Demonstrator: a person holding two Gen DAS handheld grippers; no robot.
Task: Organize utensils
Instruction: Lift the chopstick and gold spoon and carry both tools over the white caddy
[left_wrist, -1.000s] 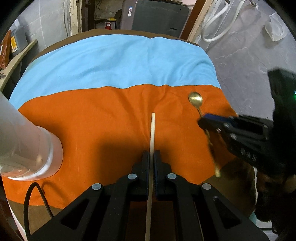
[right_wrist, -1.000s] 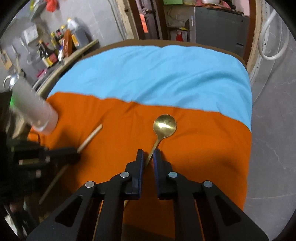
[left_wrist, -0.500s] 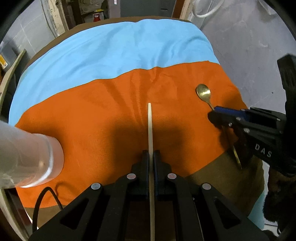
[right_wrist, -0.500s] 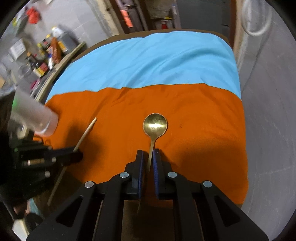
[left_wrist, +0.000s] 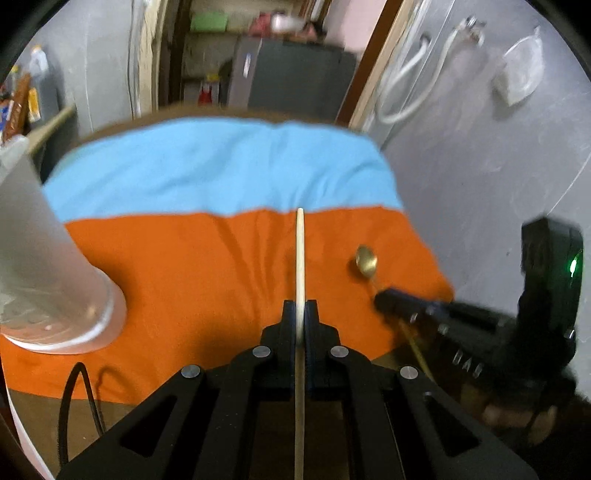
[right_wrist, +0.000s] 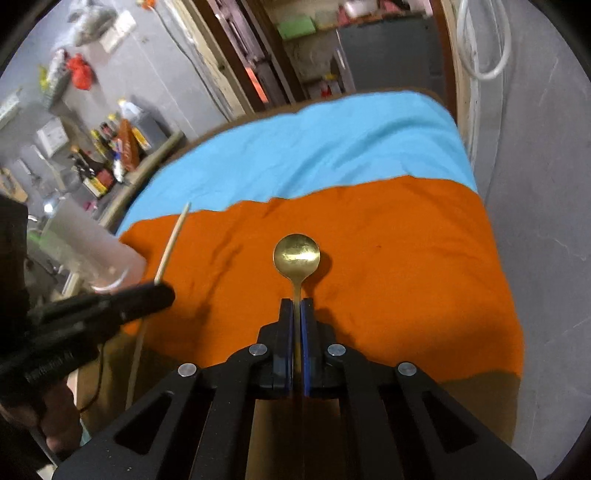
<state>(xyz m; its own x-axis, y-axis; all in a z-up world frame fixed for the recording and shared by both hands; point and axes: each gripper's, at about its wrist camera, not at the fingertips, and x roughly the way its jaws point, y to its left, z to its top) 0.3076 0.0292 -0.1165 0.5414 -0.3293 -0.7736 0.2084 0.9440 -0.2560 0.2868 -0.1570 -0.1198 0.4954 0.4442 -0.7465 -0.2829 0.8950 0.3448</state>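
Note:
My left gripper (left_wrist: 300, 306) is shut on a pale wooden chopstick (left_wrist: 300, 254), which points forward above the orange cloth. The chopstick also shows in the right wrist view (right_wrist: 171, 243), held by the left gripper (right_wrist: 159, 291). My right gripper (right_wrist: 296, 304) is shut on the handle of a gold spoon (right_wrist: 296, 254), bowl forward, above the orange cloth. In the left wrist view the spoon (left_wrist: 366, 261) and right gripper (left_wrist: 384, 297) are at the right. A frosted clear cup (left_wrist: 44, 273) stands on the orange cloth at the left, also seen in the right wrist view (right_wrist: 88, 251).
The table is covered by an orange cloth (left_wrist: 192, 266) in front and a light blue cloth (left_wrist: 221, 170) behind. A shelf with bottles (right_wrist: 107, 155) stands to the left. A black cable (left_wrist: 74, 398) hangs at the near left edge. A grey wall (left_wrist: 480, 166) is on the right.
Both grippers have tilted up, so more of the room beyond the table shows. The chopstick and spoon stay gripped and lifted. The cup now looks larger and closer on the left.

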